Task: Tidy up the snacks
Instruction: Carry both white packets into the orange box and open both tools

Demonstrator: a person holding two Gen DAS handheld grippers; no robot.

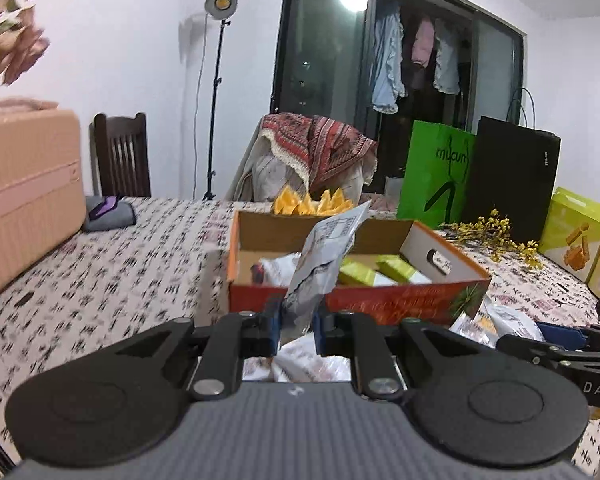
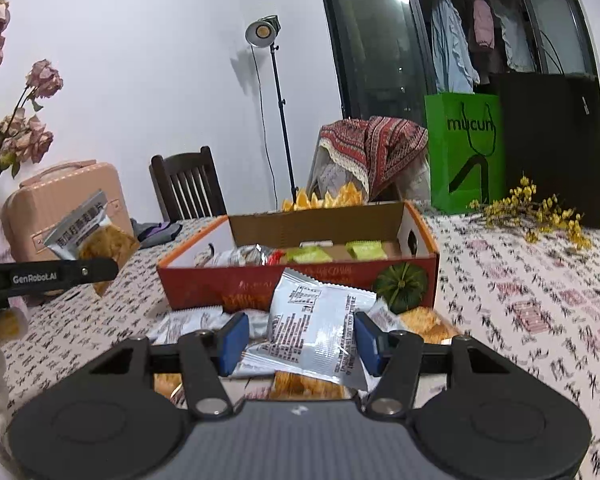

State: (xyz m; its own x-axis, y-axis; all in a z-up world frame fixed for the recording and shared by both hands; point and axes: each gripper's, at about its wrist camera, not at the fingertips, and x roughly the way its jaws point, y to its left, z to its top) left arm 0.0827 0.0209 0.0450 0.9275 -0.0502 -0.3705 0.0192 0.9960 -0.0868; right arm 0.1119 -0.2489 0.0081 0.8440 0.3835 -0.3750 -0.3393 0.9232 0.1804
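The left gripper (image 1: 297, 326) pinches a silver snack packet (image 1: 324, 258) upright before the cardboard box (image 1: 380, 300). The right gripper (image 2: 300, 344), fingers (image 2: 233, 342) half-wide, brackets another packet (image 2: 316, 332) lying in front of the box.

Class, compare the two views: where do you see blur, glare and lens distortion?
Left wrist view: tablecloth and flowers smeared by motion blur, door frame bowed. Right wrist view: sharper, packet print legible. Both: ceiling light glares in the glass, dark fisheye corners.
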